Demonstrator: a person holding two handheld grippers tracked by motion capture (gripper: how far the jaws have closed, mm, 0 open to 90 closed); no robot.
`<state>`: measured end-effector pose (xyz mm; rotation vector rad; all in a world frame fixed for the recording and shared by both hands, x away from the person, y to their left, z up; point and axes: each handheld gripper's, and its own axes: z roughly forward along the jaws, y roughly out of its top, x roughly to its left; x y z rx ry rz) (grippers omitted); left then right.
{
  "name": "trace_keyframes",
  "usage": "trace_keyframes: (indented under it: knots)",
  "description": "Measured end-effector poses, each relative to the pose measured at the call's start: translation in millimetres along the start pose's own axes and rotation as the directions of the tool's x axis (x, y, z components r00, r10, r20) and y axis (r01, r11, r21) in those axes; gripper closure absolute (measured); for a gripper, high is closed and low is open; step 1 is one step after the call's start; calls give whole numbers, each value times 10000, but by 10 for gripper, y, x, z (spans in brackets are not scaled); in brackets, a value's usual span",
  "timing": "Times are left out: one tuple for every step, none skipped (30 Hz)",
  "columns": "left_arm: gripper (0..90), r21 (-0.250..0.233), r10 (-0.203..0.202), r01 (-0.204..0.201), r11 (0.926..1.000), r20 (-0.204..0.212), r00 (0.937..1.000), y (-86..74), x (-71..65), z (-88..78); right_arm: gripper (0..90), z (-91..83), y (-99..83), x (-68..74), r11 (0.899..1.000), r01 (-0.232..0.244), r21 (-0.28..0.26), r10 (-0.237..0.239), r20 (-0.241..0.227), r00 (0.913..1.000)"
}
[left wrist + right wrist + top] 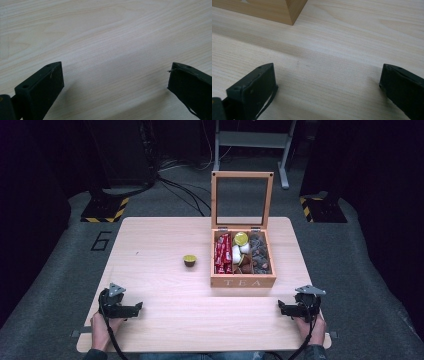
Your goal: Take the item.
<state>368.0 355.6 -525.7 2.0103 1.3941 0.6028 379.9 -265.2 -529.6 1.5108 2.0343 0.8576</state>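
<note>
My left gripper and right gripper both gape, released. The capsule sits at nine o'clock of the tea box.

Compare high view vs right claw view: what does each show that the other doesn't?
High view alone: the yellow-topped capsule standing loose on the table, the tea box's open lid, its compartments with red packets, and the left claw. Right claw view alone: a close look between the right claw, jaws wide apart with nothing between. Both: the wooden table and the tea box.
</note>
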Motion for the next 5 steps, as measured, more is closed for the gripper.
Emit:
trace_keyframes:
  knots:
    - [1,-10,70,-70,10000,44,10000,-13,6,8,0,0,0,1,10000,-6,-3,6,7,10000]
    - [0,-16,53,-53,10000,58,10000,-25,2,17,0,0,0,4,10000,-45,-24,45,16,10000]
    - [0,-8,81,-81,10000,112,9999,-34,9,19,0,0,0,4,10000,-47,-25,47,16,10000]
    - [0,-13,-24,25,10000,139,9999,-40,12,18,0,0,0,3,10000,-37,-18,37,18,10000]
    - [0,-117,-131,132,9998,133,9998,-52,14,22,0,0,0,4,10000,-48,-23,48,15,10000]
